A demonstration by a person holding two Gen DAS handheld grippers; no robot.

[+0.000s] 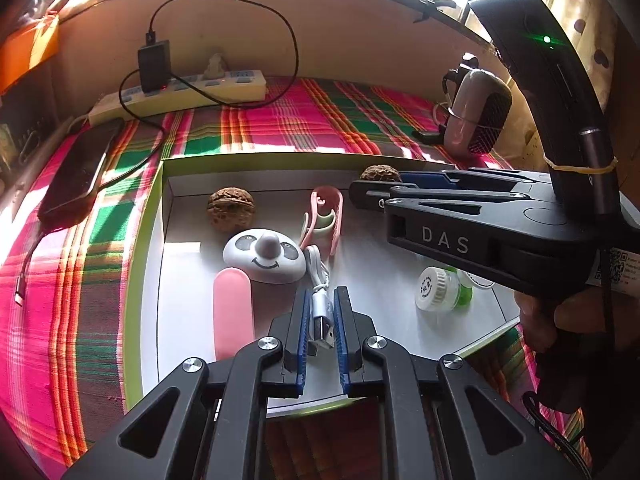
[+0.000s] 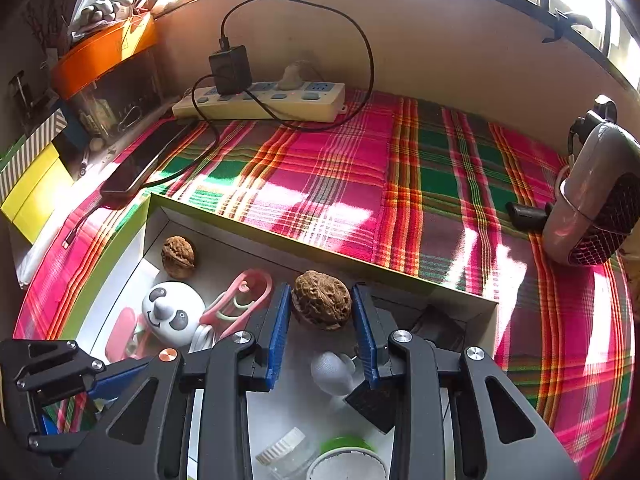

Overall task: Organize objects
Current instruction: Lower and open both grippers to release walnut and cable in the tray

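— On the plaid cloth (image 2: 360, 184) by the window, what sits there?

— A shallow white box with a green rim (image 1: 152, 208). Inside are a walnut (image 1: 231, 208) near the far left corner, a white panda-faced gadget (image 1: 264, 256) just in front of it, a pink clip (image 1: 326, 216) beside the panda, a pink capsule-shaped case (image 1: 234, 312) and a small clear bottle with a white ribbed cap (image 1: 434, 290) lying on its side.

— And the two grippers?

— The left gripper (image 1: 322, 322) reaches into the near edge of the box. Its blue pads are narrowly set around the plug end of a silver USB cable (image 1: 320, 300); whether they actually press on it I can't quite tell.

— The right one?

— The right gripper (image 2: 322, 314) stands open, blue pads on either side of a second walnut (image 2: 322, 300) by the far wall of the box, with a small gap on each side.

— Anything else nearby?

— A power strip (image 2: 260, 102) with a black charger (image 2: 230, 68) against the wall, a dark phone (image 2: 146, 162) on the cloth and a small grey heater (image 2: 596, 196) at the right.
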